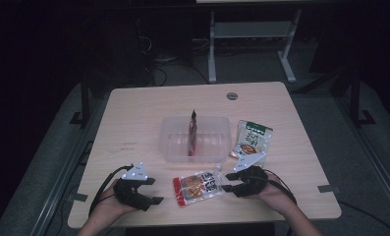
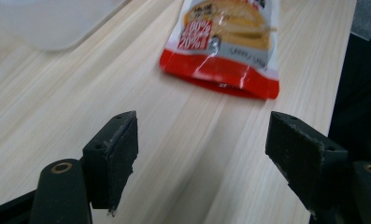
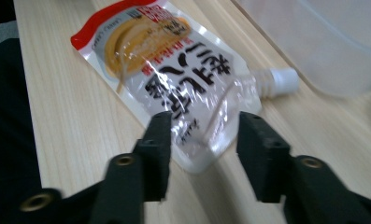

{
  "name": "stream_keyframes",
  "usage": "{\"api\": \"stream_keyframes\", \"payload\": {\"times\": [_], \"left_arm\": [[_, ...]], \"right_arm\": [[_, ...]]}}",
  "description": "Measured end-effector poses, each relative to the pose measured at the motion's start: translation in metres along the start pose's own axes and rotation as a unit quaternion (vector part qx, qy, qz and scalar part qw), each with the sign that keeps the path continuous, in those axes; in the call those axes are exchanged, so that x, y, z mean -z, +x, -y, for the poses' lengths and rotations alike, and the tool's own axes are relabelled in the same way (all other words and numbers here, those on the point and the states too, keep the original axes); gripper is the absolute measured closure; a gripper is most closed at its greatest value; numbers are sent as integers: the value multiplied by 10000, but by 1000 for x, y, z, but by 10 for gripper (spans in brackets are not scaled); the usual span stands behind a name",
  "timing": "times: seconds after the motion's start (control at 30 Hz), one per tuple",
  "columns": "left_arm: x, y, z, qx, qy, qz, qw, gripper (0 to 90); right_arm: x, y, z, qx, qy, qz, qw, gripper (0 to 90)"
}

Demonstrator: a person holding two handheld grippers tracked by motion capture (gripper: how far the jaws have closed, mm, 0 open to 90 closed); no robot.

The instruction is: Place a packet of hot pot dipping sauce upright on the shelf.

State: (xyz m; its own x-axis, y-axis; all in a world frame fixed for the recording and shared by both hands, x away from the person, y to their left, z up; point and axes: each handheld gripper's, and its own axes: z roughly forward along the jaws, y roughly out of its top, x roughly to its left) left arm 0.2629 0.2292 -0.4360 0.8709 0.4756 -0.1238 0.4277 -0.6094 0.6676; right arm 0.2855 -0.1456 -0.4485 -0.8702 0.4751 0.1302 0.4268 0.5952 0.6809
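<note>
The table [image 1: 133, 118] carries a clear tub [image 1: 173, 142] with a packet [image 1: 193, 135] standing in it, and a green packet [image 1: 252, 138] lies just beside the tub. A spouted pouch [image 1: 199, 186] lies flat near the table's front edge. The right gripper [image 1: 228, 183] has its jaws half open around the pouch's corner, while the left gripper [image 1: 153, 190], jaws wide, holds nothing.

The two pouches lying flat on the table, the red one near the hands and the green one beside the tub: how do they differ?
The red-edged pouch lies near the table's front edge, between the hands; the green-topped pouch lies farther back, right of the clear tub. The red-edged pouch has the right tongs open around its corner; the green-topped pouch has no tongs on it. The red-edged pouch has a white spout cap; I can't make one out on the green-topped pouch. Both lie flat and show printed food pictures.
</note>
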Motion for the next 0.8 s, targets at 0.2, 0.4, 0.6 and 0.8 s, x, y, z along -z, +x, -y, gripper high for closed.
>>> {"api": "stream_keyframes", "payload": {"times": [0.2, 0.4, 0.6, 0.8], "left_arm": [[-10, -3, -14, -133, 30, 71, 9999, 274], [-21, -6, -27, -297, 39, 142, 9995, 282], [-39, -10, -44, -410, -15, 336, 9986, 374], [-48, -8, -48, -369, 82, 528, 9979, 671]], "right_arm": [[9, -7, 6, -200, -36, 70, 9998, 441], [11, -11, 7, -356, -72, 154, 9992, 367], [11, -10, 8, -411, -57, 165, 9990, 323], [11, -12, 9, -453, -65, 139, 9989, 303]]}}
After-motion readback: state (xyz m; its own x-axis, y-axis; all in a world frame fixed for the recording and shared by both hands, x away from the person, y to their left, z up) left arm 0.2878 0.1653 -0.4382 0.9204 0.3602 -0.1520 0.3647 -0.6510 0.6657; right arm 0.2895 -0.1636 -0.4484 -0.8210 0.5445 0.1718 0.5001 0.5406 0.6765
